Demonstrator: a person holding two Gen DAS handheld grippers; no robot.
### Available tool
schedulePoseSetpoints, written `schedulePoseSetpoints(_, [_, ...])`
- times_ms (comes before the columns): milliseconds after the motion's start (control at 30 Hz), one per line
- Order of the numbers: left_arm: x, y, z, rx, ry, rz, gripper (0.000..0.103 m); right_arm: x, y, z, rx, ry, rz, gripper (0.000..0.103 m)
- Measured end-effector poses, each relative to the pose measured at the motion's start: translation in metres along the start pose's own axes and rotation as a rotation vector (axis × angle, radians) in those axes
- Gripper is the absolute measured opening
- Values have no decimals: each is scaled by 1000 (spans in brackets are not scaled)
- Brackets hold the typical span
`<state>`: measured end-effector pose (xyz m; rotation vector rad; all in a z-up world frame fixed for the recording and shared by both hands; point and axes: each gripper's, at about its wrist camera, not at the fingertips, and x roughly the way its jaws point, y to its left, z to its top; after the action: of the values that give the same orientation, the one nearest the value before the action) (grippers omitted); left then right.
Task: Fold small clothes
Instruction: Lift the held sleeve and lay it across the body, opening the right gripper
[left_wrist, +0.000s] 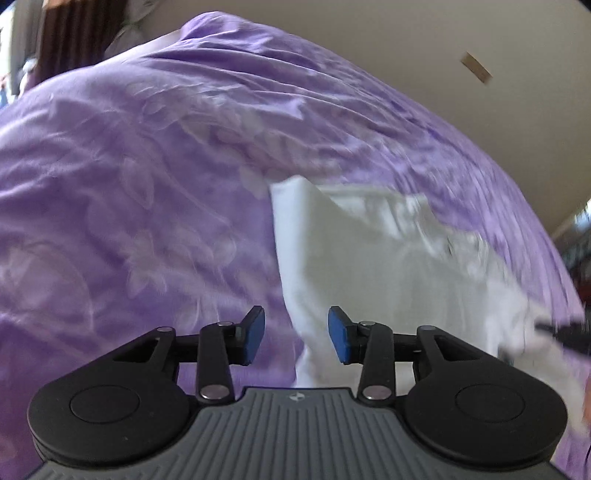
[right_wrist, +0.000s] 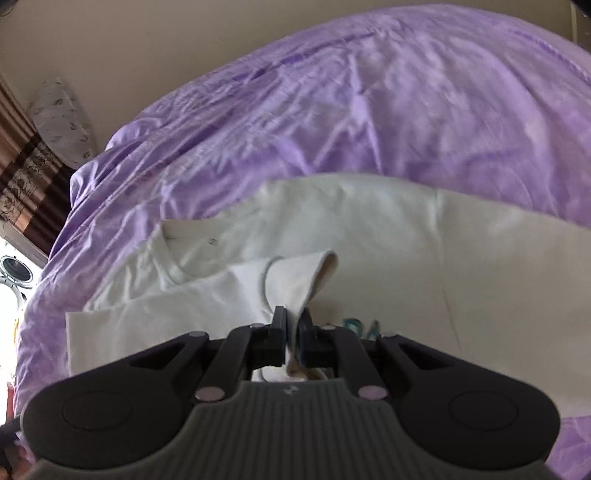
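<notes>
A small white T-shirt (right_wrist: 369, 236) lies spread on a purple bedspread (right_wrist: 369, 110), with its collar toward the left of the right wrist view. My right gripper (right_wrist: 294, 319) is shut on a sleeve (right_wrist: 295, 280) of the shirt and holds it lifted over the shirt's body. In the left wrist view the same white T-shirt (left_wrist: 369, 266) lies to the right, blurred. My left gripper (left_wrist: 296, 334) is open and empty, its blue pads (left_wrist: 255, 334) apart above the shirt's left edge. The right gripper's tip (left_wrist: 561, 330) shows at the right edge of that view.
The purple bedspread (left_wrist: 129, 184) fills most of both views. A beige wall (left_wrist: 406, 37) is behind it. A striped curtain (right_wrist: 26, 166) and a patterned pillow (right_wrist: 61, 122) are at the left of the right wrist view.
</notes>
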<state>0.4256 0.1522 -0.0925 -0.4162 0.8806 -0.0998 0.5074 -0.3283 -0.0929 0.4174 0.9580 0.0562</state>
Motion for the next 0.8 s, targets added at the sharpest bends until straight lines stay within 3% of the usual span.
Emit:
schedulePoseSetpoints(233, [50,18,38,-175,-9,-4,46,-11,-2,1,-37,-23,26,1])
schedulePoseSetpoints(267, [55,18,42,-176,-11,-4,39,-12,0,2,-42,-24,31,1])
schedulePoseSetpoints(367, [58,12,52,-131,-26,9,3,-23,12,7,-90,-53,54,1])
schedulePoseSetpoints(500, [29,1,66,-30,-125,-54,3,-58,20,13,-99,-151,146,1])
schedulePoseSetpoints(567, [19,-4,72,44,-149,-51,3,-68,17,16,-99,-177,144,1])
schedulePoseSetpoints(733, [44,-6,69,128,-104,43,3,-16,-22,15,-18,-74,2,1])
schedulePoseSetpoints(800, [55,-9,62,160,-90,80,4,13,-41,6,55,-26,0,1])
